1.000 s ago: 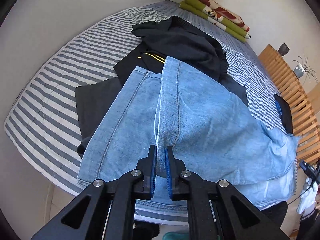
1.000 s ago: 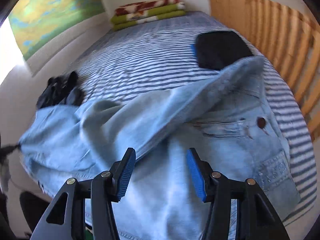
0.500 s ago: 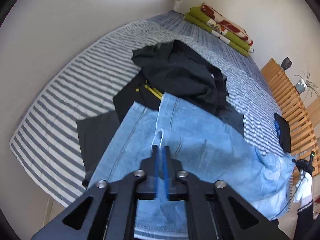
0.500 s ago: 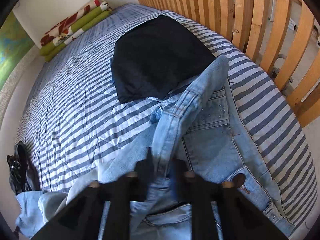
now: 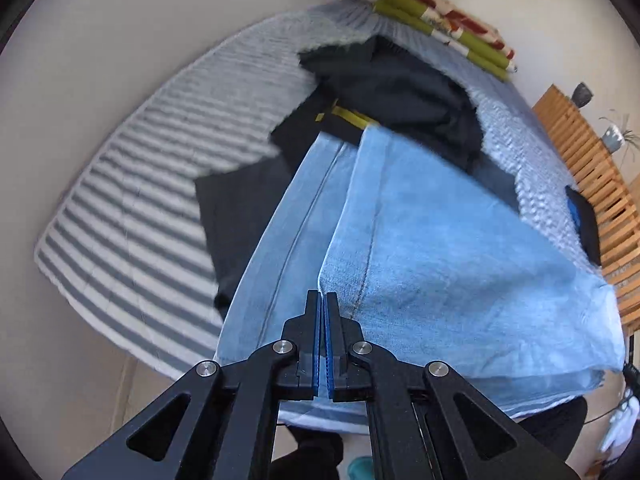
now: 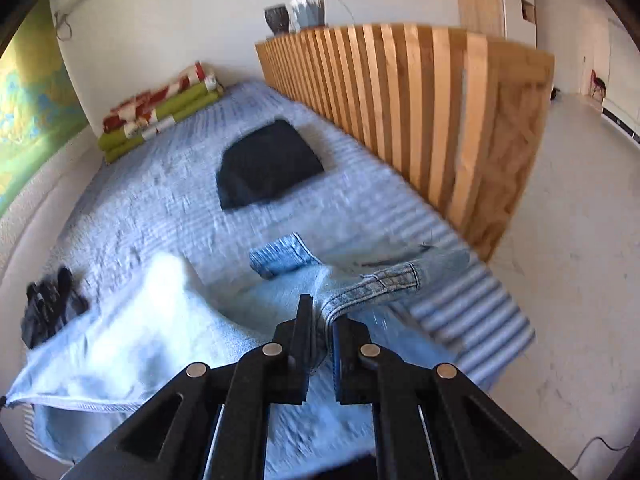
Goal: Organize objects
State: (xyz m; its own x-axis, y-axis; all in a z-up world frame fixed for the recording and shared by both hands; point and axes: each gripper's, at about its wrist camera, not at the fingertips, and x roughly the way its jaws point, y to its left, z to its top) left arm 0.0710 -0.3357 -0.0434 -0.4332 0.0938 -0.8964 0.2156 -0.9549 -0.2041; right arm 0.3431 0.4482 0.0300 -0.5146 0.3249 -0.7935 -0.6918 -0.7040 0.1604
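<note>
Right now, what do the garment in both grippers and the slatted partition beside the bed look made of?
Jeans: light-blue denim, matte, going by the woven texture, double-stitched seams and thick waistband; likely cotton, but that cannot be told.
Slatted partition: pale wood, seemingly unpainted with a smooth finish; visible grain and warm tone, possibly pine.

I see a wooden slat partition [image 6: 420, 120] upper right, potted plant [image 6: 310, 4] above it, green painting [image 6: 28, 96] far left
</note>
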